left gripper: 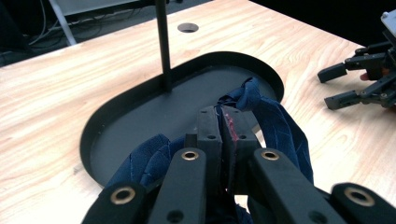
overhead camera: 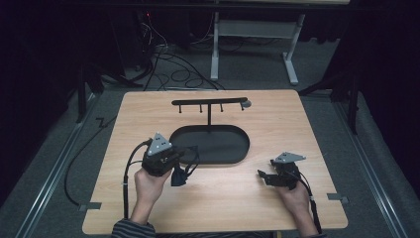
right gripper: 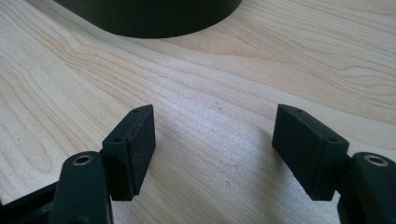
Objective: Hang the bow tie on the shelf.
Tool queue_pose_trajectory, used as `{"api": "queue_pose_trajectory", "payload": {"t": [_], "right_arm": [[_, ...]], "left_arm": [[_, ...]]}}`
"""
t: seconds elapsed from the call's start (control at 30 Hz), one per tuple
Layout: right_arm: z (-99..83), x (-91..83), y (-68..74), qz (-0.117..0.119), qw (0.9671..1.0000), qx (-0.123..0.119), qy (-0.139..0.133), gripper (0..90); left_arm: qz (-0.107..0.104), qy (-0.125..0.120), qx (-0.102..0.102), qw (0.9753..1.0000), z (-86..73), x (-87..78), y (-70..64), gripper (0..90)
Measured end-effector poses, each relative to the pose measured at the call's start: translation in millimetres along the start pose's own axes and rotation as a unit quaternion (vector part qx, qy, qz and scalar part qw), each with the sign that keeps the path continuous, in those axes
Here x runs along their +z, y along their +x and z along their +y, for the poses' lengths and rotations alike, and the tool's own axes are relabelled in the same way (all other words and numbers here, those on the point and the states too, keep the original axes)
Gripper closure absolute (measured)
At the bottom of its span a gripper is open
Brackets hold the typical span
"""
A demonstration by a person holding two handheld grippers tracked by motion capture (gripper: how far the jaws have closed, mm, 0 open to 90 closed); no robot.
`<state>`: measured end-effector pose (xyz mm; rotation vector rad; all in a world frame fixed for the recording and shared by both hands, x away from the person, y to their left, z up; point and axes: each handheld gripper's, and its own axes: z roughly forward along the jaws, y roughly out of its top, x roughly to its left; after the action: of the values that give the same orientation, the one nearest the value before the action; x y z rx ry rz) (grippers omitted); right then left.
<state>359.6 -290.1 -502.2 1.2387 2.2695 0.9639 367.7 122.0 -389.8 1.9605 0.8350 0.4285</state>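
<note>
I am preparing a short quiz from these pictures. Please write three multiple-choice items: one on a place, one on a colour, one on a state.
1. Where does the black oval tray lie on the table?
A. in its middle, under the T-shaped stand
B. at its near right corner
C. on the floor beside it

2. What colour is the cloth in the left tool?
A. white
B. dark blue
C. yellow

3. How does the right tool stand?
A. shut on the cloth
B. shut and empty
C. open and empty

Answers: 1 A, as the high view shows the tray in mid-table with the stand rising from its far part. 2 B, as the left gripper view shows dark blue fabric pinched between the jaws. 3 C, as the right gripper view shows a wide gap with bare wood between the jaws.
</note>
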Motion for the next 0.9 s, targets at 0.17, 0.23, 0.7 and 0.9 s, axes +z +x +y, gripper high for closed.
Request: {"api": "queue_pose_trajectory", "payload": {"t": [0.17, 0.23, 0.7, 0.9], "right_arm": [[-0.1, -0.1, -0.1, 0.001, 1.0000, 0.003, 0.000, 31.5], [-0.1, -0.1, -0.1, 0.001, 1.0000, 0.003, 0.000, 31.5], [0.0, -0.3, -0.2, 0.002, 1.0000, 0.004, 0.001, 31.5], [-0.1, -0.2, -0.5, 0.003, 1.0000, 0.005, 0.000, 31.5]], "left_arm": [[0.004, -0.004, -0.004, 1.0000, 7.2, -1.8, 5.2, 86.6], [0.006, -0.006, -0.003, 1.0000, 10.5, -2.6, 6.8, 86.6], [0.039, -0.011, -0.006, 0.9992, 38.2, -2.4, 21.7, 86.7], [0.052, -0.015, -0.014, 0.9984, 47.9, -0.9, 29.4, 86.8]]}}
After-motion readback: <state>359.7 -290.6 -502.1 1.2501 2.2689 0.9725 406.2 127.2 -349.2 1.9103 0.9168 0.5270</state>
